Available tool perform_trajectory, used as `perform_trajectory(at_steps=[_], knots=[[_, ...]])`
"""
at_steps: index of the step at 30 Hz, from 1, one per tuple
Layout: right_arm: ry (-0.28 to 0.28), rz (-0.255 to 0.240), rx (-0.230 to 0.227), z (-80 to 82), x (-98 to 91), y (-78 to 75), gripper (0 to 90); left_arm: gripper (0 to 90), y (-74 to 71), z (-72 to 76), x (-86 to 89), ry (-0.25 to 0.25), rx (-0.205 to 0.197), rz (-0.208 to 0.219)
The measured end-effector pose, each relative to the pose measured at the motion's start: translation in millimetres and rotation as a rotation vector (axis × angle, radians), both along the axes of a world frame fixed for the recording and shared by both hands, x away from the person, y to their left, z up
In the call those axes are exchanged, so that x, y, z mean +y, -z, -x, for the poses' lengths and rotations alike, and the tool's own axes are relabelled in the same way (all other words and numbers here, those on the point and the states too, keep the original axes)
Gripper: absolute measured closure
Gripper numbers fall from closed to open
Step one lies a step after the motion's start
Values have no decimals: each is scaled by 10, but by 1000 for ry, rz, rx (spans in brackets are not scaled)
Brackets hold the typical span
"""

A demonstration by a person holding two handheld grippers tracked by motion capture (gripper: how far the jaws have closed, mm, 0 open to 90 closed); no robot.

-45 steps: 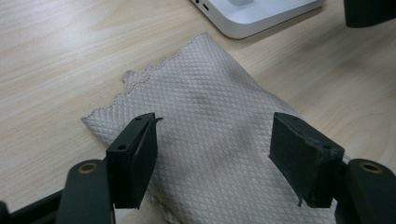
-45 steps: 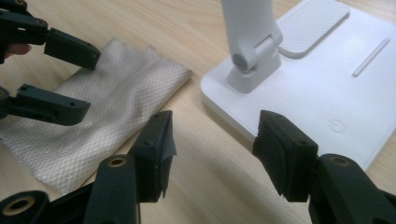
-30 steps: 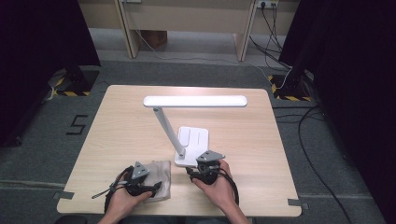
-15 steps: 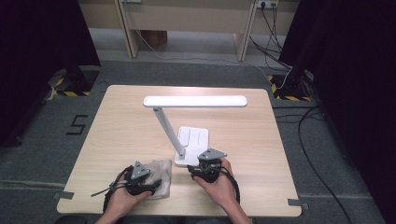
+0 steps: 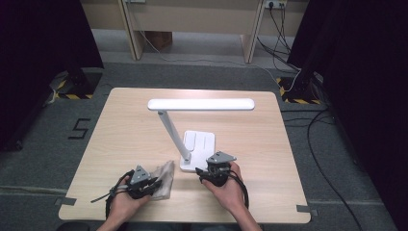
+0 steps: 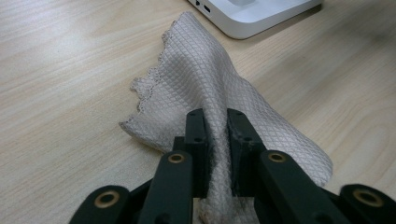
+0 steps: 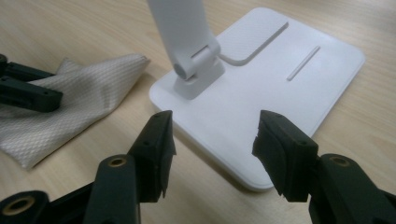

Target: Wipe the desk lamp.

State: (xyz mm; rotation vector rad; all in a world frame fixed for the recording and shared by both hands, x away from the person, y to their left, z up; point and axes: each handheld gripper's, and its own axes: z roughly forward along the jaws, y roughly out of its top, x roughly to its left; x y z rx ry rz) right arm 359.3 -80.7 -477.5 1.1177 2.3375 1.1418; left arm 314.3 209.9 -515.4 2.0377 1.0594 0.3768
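1. Cloth [image 6: 205, 88], beige, quilted weave, scalloped edge; lies rumpled at the near left of the table [image 5: 120, 130], just beside the lamp base [image 5: 199, 144].
2. Left gripper [image 6: 215, 126]: jaws have just been closing, now pinched on a raised fold of the cloth.
3. Right gripper [image 7: 212, 135]: jaws spread wide, nothing held, poised at the near edge of the lamp base.
4. Lamp head [image 5: 201, 104] lit, on a tilted arm.
5. Table: pale wood grain. Grey carpet [image 5: 43, 159], cables [image 5: 317, 125], dark curtains around.
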Motion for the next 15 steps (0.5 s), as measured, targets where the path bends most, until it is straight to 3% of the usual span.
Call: perform_trajectory(at_steps=[4, 9, 15], knots=[[22, 10, -21, -98, -56, 40, 576, 811, -20, 8, 39, -6, 2, 33], [47, 13, -33, -210, -133, 118, 689, 813, -153, 24, 96, -17, -48, 79], [48, 31, -49, -253, -118, 189, 737, 813, -343, 46, 143, -38, -107, 133]])
